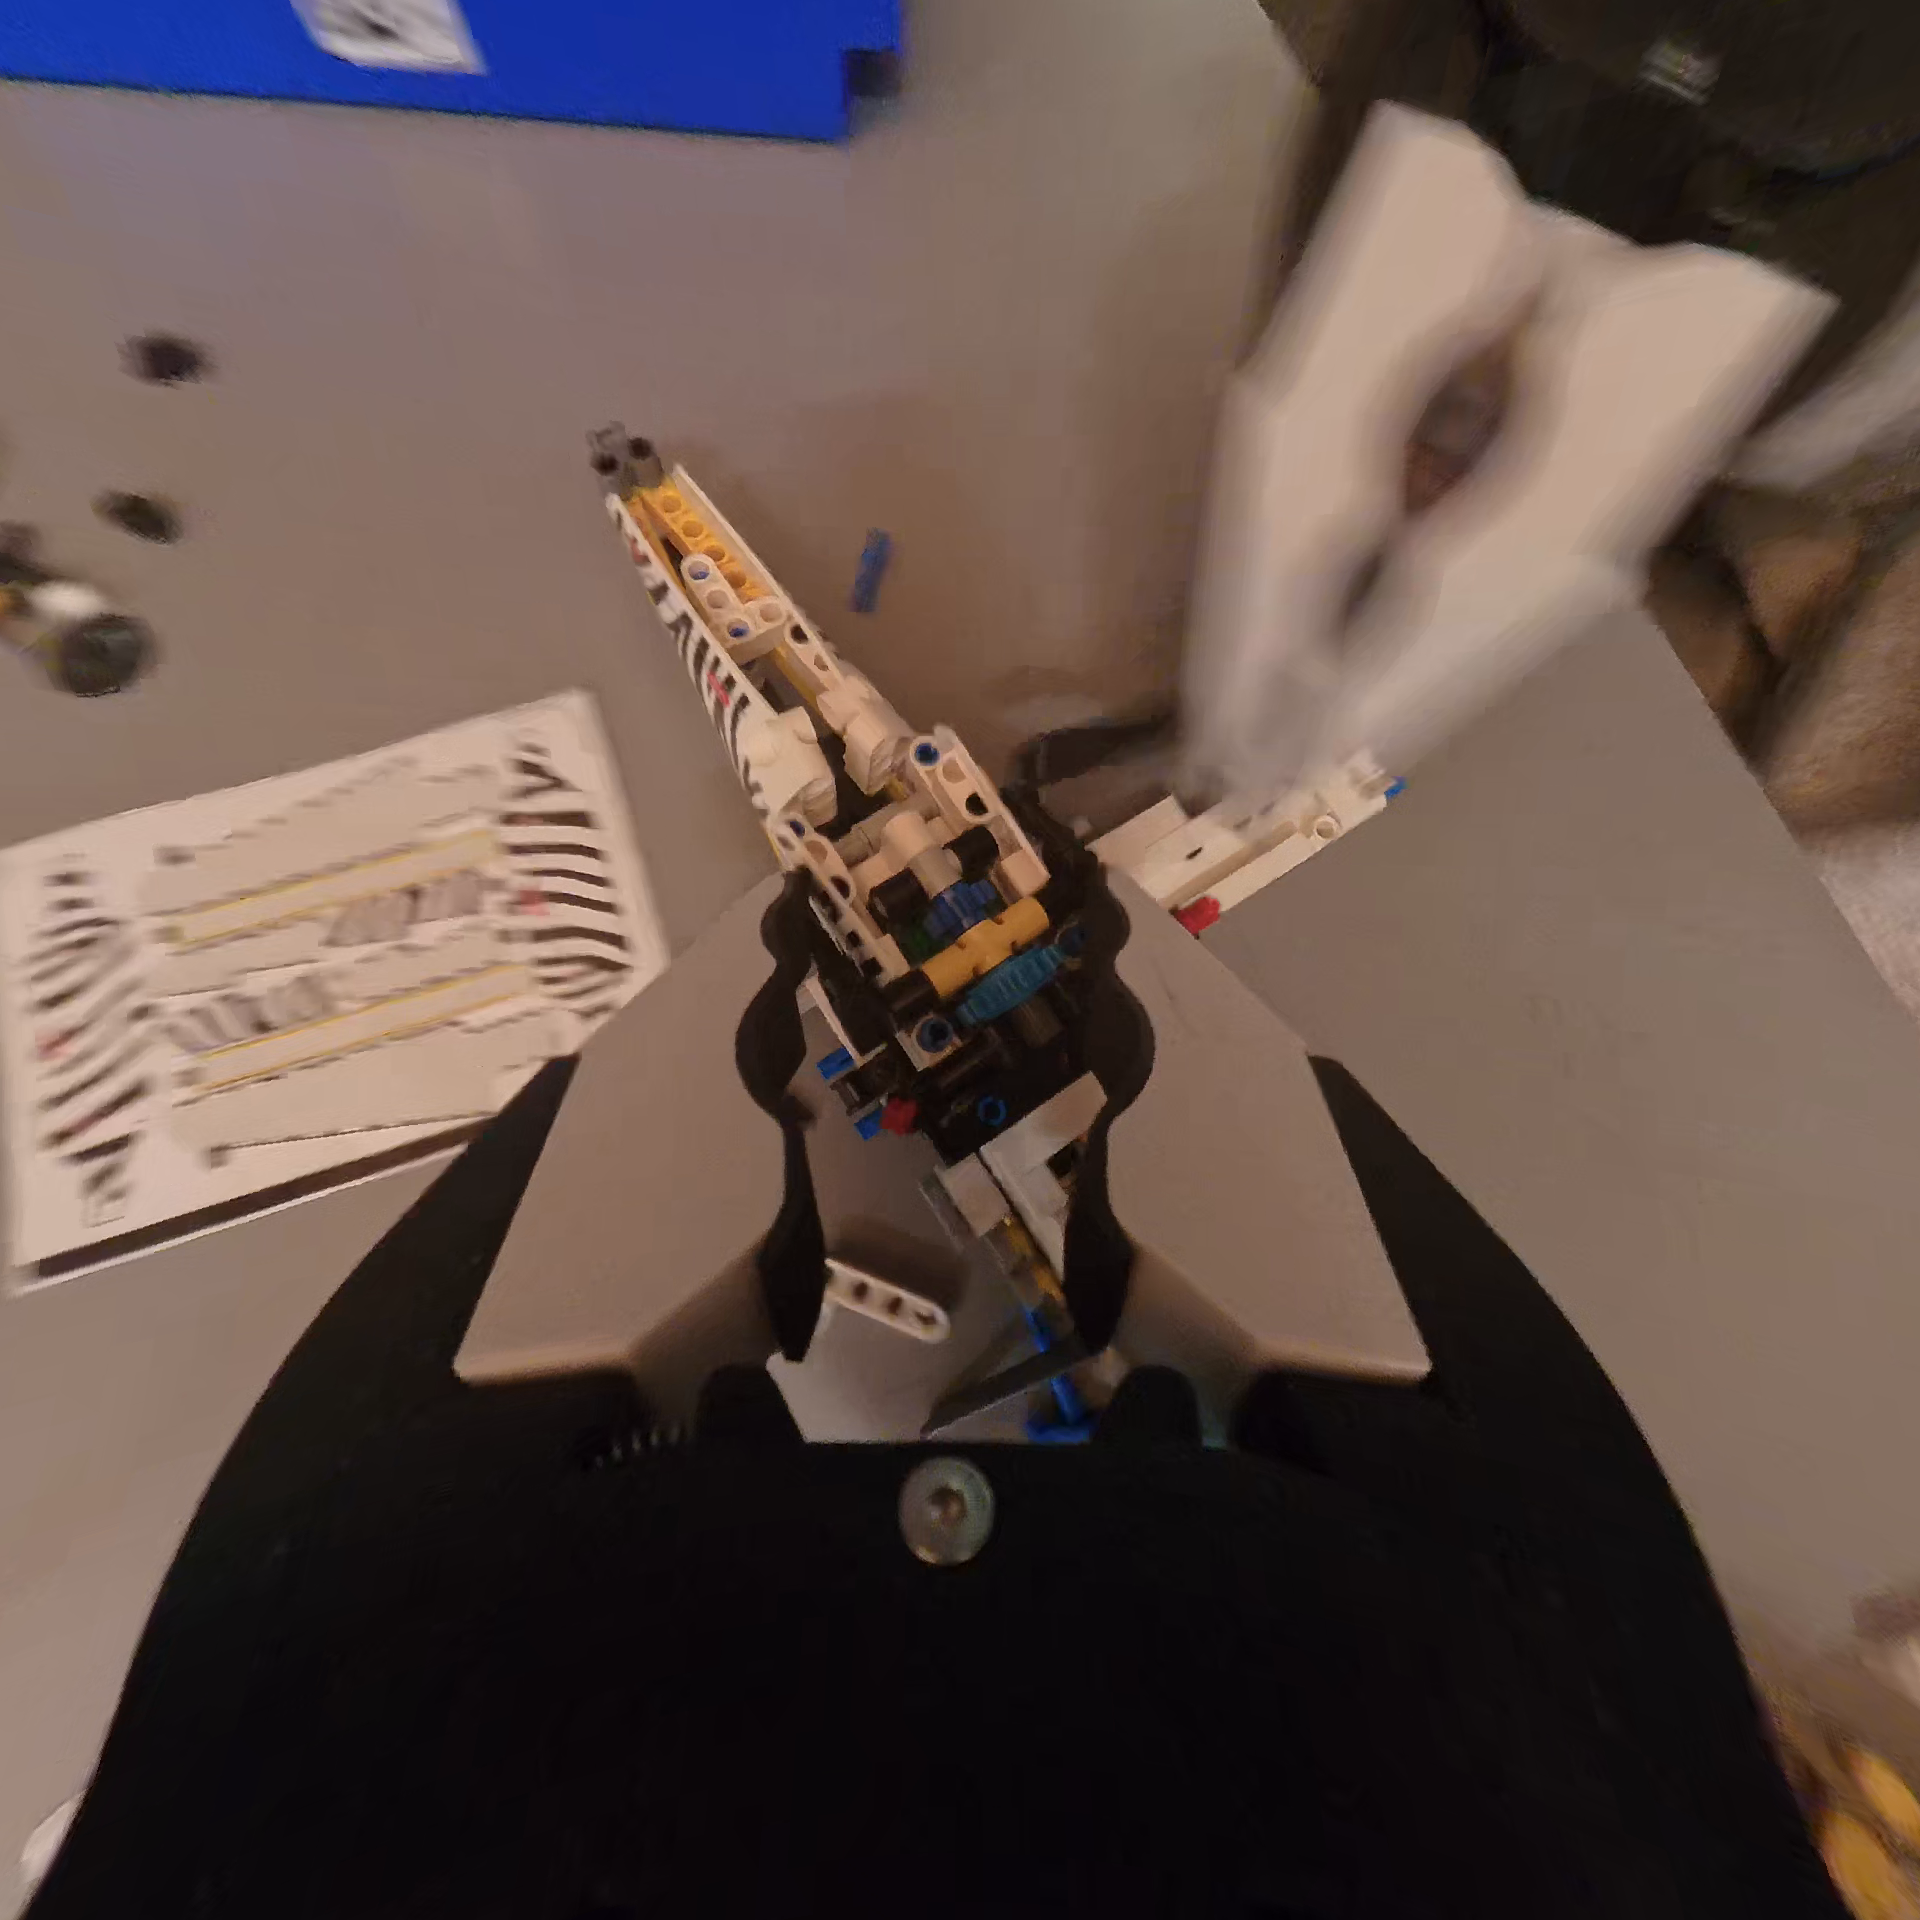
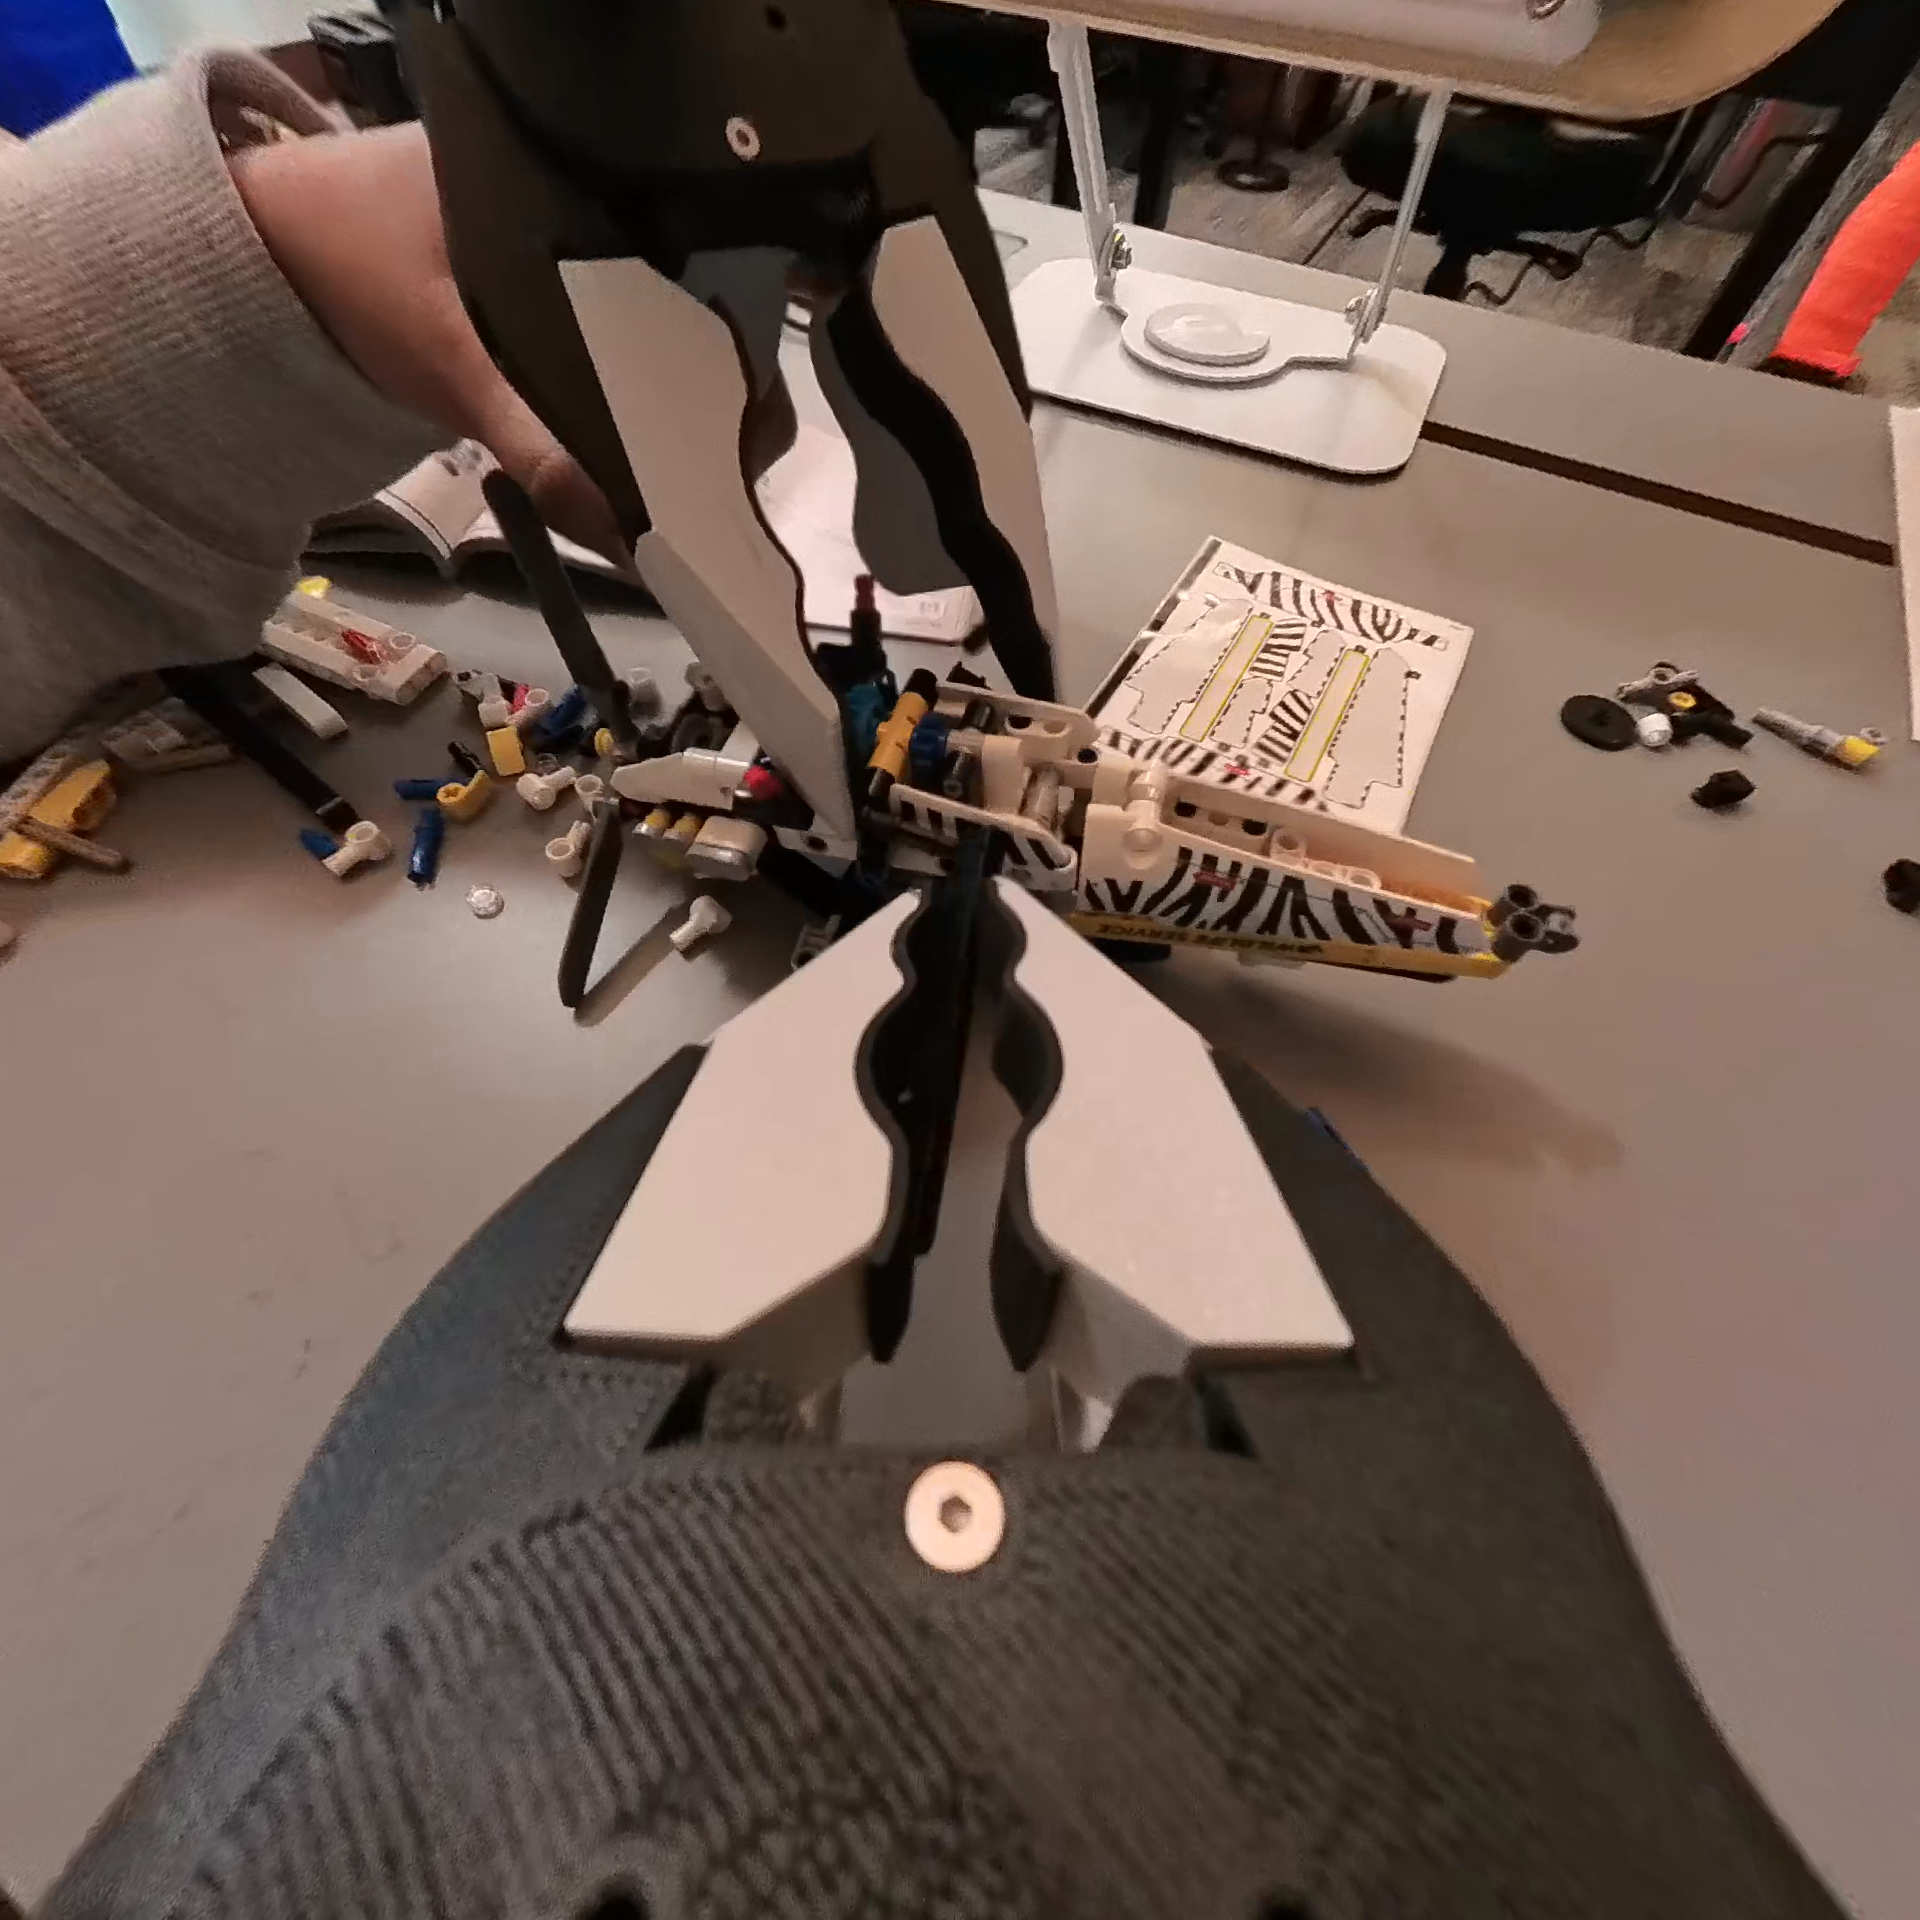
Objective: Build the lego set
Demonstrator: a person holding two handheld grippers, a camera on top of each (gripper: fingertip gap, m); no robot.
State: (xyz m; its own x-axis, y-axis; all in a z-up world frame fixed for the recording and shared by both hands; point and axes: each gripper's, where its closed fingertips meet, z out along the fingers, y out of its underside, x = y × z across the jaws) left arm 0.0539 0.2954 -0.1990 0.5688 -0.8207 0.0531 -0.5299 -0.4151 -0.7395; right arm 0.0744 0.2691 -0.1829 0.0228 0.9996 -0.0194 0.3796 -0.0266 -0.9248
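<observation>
The lego model (image 1: 831,727), a white helicopter body with zebra stripes and a yellow edge, is gripped at its black geared middle by my left gripper (image 1: 940,904). In the right wrist view the left gripper (image 2: 935,748) comes down from above onto the model (image 2: 1195,831), whose tail points right just above the table. My right gripper (image 2: 958,899) is shut on a thin black lego piece (image 2: 940,1091) that runs up between its fingers to the model's underside. In the left wrist view the right gripper (image 1: 1455,499) is a blur at the upper right.
A zebra sticker sheet (image 2: 1299,675) lies behind the model. Loose lego pieces (image 2: 499,748) and black blades (image 2: 561,623) lie at left near a person's sleeve (image 2: 135,416). Small black parts (image 2: 1662,727) lie at right. A white stand base (image 2: 1226,364) sits behind. A blue box (image 1: 468,52) shows. My two grippers' fingertips are within a few centimetres of each other.
</observation>
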